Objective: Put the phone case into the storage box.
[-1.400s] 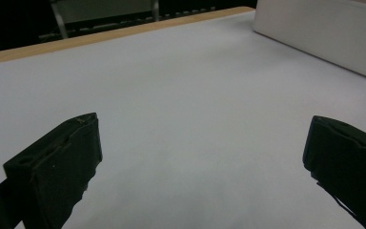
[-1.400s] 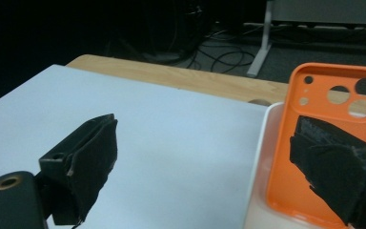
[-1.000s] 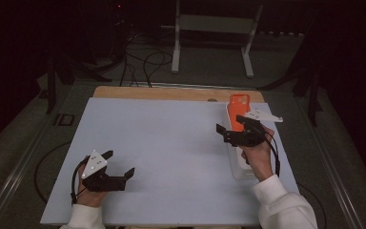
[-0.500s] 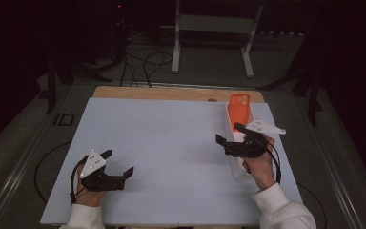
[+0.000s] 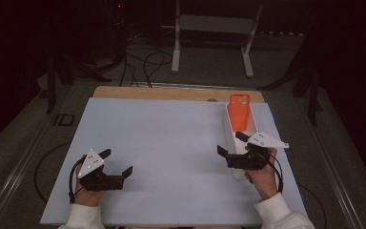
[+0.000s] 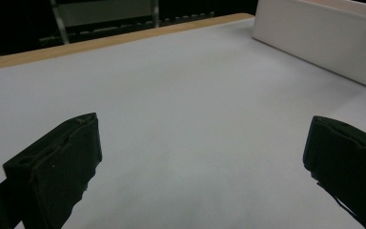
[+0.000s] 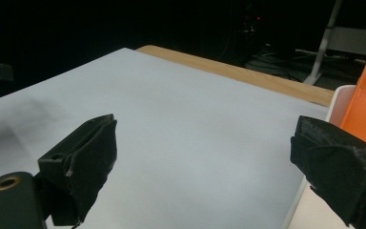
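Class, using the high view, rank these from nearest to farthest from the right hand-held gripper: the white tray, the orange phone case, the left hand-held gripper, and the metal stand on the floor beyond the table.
1. White tray: directly beneath the right hand-held gripper, at the table's right side.
2. Orange phone case: at the tray's far end.
3. Left hand-held gripper: across the table, near-left.
4. Metal stand: on the floor beyond the table's far edge.

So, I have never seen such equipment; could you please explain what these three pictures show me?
A person sits at a table covered by a pale grey board and holds one black two-jaw tool in each hand: the left tool, the right tool. Both are open and hold nothing. One picture looks down from above. The other two come from cameras riding on each tool, looking along its jaws. At the board's right side lies a long white plastic tray with an orange phone case inside. The right tool hovers over the tray's near end.
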`<move>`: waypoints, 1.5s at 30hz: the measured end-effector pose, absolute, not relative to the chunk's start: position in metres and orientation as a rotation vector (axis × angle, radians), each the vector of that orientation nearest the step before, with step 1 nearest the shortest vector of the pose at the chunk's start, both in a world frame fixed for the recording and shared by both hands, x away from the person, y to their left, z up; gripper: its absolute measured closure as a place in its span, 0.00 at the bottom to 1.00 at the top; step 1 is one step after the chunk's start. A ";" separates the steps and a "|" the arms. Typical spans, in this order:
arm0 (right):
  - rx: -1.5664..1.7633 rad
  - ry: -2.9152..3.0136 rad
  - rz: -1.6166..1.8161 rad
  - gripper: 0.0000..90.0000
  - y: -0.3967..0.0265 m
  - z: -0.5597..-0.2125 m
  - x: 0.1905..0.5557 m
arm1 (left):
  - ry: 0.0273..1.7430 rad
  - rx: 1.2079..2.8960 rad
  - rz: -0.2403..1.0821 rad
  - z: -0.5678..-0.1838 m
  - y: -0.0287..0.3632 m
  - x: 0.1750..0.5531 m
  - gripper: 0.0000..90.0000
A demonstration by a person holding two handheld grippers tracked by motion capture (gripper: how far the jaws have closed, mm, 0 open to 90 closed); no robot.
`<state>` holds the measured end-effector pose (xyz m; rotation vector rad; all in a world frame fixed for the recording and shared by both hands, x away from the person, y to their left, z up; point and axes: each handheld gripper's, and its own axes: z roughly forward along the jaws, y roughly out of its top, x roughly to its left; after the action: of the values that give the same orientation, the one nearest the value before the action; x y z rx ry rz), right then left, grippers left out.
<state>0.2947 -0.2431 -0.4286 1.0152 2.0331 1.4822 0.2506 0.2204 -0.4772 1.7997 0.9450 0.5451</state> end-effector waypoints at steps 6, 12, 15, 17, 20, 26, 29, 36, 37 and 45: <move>0.988 2.026 1.517 0.09 -0.246 -0.435 0.286 | 0.939 1.794 0.549 -0.476 0.221 0.250 0.00; 0.983 2.021 1.533 0.09 -0.248 -0.443 0.279 | 0.932 1.792 0.554 -0.475 0.222 0.249 0.00; 0.981 2.014 1.544 0.09 -0.250 -0.446 0.276 | 0.927 1.793 0.553 -0.475 0.222 0.249 0.00; 0.977 2.012 1.551 0.10 -0.251 -0.448 0.274 | 0.918 1.799 0.550 -0.475 0.222 0.249 0.00; 0.967 2.007 1.564 0.10 -0.252 -0.451 0.272 | 0.906 1.806 0.549 -0.475 0.221 0.248 0.00; 0.959 2.014 1.581 0.10 -0.253 -0.460 0.267 | 0.896 1.809 0.557 -0.475 0.221 0.248 0.00; 0.946 2.010 1.582 0.10 -0.253 -0.463 0.266 | 0.893 1.802 0.558 -0.475 0.222 0.247 0.00; 0.925 1.999 1.588 0.10 -0.253 -0.465 0.260 | 0.887 1.795 0.563 -0.475 0.223 0.246 0.00; 0.920 1.998 1.587 0.10 -0.253 -0.465 0.259 | 0.887 1.796 0.564 -0.474 0.223 0.246 0.00; 0.912 1.988 1.594 0.11 -0.256 -0.467 0.256 | 0.891 1.792 0.564 -0.475 0.221 0.246 0.00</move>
<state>0.2556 -0.2555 -0.4668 0.9115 1.9883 1.5942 0.2463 0.2213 -0.4753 1.7921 0.8912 0.5640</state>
